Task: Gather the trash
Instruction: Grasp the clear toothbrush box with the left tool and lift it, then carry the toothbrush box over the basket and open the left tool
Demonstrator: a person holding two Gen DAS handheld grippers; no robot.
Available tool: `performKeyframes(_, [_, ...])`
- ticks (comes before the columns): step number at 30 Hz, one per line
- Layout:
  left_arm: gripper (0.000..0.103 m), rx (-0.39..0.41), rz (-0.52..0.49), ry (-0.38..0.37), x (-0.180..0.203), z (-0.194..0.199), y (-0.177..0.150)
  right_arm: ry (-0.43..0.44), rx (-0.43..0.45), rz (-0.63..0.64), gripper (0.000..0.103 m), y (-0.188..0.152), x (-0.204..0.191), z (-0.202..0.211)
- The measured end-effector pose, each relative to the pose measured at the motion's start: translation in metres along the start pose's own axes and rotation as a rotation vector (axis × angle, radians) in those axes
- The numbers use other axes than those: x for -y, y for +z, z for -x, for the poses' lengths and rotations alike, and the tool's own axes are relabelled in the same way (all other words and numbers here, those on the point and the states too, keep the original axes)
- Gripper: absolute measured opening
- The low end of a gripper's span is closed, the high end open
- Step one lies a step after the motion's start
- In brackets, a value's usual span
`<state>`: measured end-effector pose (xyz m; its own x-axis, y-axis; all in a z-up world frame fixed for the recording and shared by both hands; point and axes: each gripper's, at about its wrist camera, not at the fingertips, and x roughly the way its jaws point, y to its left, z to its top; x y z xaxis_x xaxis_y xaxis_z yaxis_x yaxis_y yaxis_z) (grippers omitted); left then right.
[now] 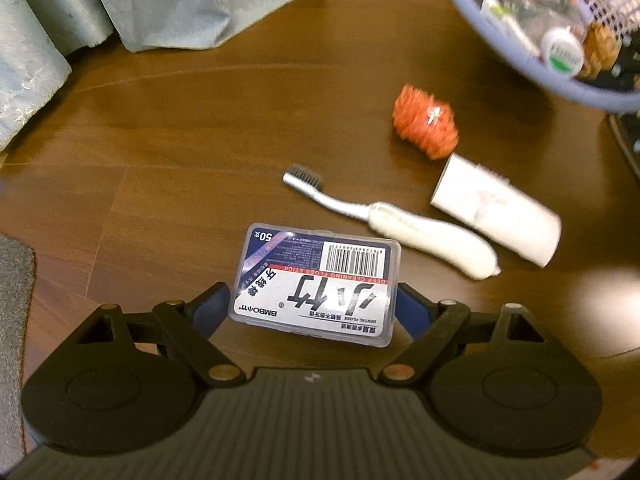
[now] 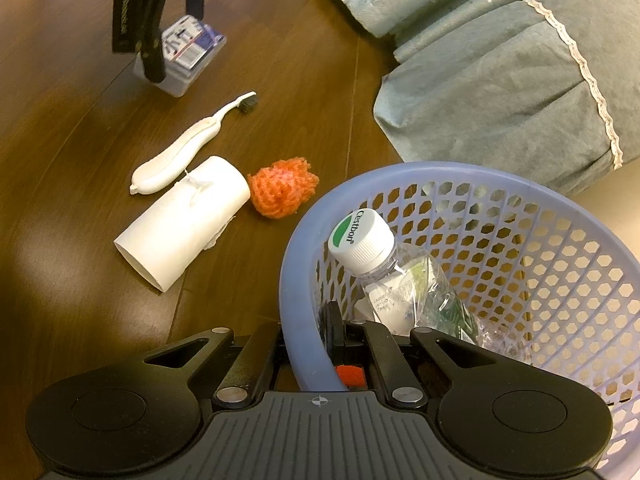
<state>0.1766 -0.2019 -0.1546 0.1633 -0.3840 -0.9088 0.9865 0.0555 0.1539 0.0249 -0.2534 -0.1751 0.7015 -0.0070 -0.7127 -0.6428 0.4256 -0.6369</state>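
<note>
A clear dental floss box (image 1: 316, 284) with a white and blue label sits between the blue pads of my left gripper (image 1: 312, 304), which is shut on its two sides. In the right wrist view that box (image 2: 192, 56) hangs tilted just above the wooden floor. Beyond it lie a white toothbrush (image 1: 400, 228), a white cardboard tube (image 1: 496, 212) and an orange mesh ball (image 1: 426, 122). My right gripper (image 2: 316, 344) is shut on the rim of a lilac mesh basket (image 2: 400, 172). A crushed clear bottle (image 2: 384, 264) with a white cap lies inside with other litter.
Teal fabric drapes (image 2: 500, 72) hang down to the floor behind the basket and along the far left (image 1: 80, 4). A grey rug edge (image 1: 12, 320) shows at the left. The basket (image 1: 520, 56) is held at the upper right of the left wrist view.
</note>
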Motion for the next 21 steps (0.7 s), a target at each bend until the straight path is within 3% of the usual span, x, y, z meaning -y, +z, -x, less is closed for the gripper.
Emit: performKeyframes(21, [0.085,0.153,0.043,-0.046,0.022,0.075,0.059,0.008,0.003,0.026,0.001,-0.002,-0.008,0.002])
